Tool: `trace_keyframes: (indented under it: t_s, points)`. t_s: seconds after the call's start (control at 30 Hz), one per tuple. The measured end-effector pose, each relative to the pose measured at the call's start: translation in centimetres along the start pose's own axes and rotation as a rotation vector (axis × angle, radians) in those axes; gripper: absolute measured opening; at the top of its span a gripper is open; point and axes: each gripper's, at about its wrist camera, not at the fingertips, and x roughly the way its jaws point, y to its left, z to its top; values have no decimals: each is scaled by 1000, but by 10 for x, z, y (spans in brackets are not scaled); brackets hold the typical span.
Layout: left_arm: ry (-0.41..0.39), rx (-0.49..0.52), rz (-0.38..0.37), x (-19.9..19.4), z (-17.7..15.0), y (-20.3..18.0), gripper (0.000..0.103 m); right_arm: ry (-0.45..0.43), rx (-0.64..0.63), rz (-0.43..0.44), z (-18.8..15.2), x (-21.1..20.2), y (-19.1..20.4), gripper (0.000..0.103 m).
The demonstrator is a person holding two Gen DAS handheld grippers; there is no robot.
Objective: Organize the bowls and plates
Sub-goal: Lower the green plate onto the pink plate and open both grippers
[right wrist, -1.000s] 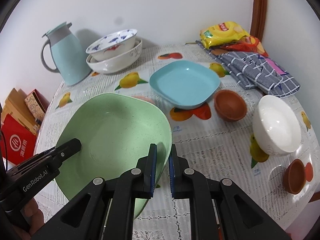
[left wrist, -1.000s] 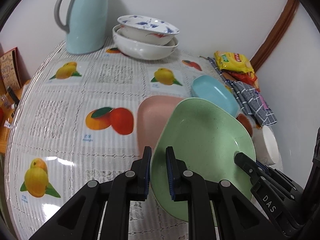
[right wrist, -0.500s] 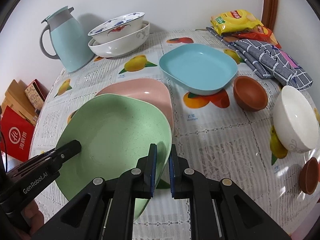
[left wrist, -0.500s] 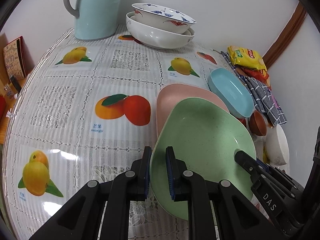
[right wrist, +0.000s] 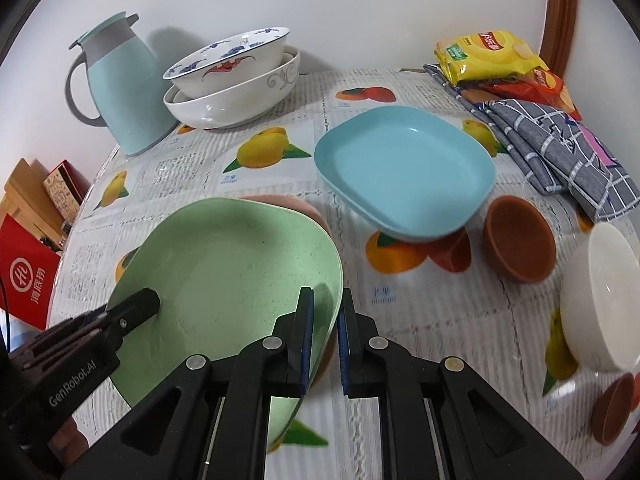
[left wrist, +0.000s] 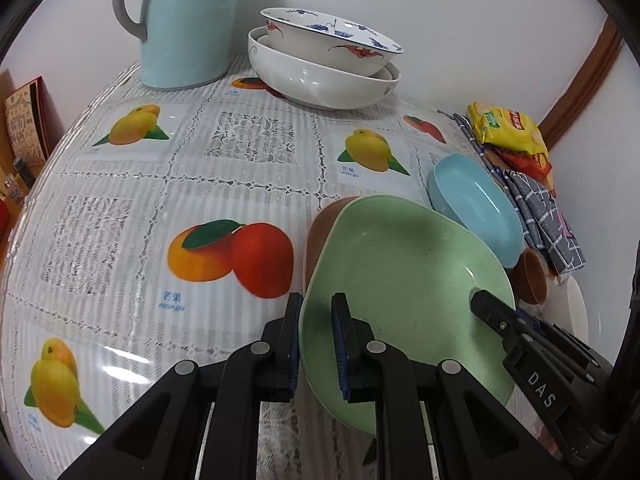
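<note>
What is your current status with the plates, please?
Both claws, left claw and right claw, shut on pale green plastic plate. Plate sits over pink plastic plate. Light blue plastic plate beside, apart.

Both wrist views look closely along their claws; both share the green plate [left wrist: 404, 280].

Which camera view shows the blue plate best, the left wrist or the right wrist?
The right wrist view: there the blue plate shows its whole rim and inside, unobstructed. In the left wrist view the blue plate sits near the edge, squeezed by the fisheye, and the green plate hides its near rim.
</note>
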Motion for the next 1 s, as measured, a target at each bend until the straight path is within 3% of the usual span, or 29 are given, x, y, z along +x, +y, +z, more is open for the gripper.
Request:
trace_keyframes:
  t_s: [0.43,0.6,0.63,0.7,0.77,1.0]
  points:
    - [-4,1,-6,9,4,2,14,-16,-86,10,17,24,2,11]
    - [37,6,3,17,2,0,17,-12,-103,2,23,32,5,14]
    - [47,5,8,18,1,0,20,-15,-102,3,24,32,6,16]
    - [49,7,22,17,-1,0,39,-22,-100,14,24,31,7,28]
    - [34,14,31,12,-2,0,46,-35,-92,16,24,26,6,41]
    - [-13,25,28,-12,-3,-2,49,-85,-50,21,21,-7,-12,50]
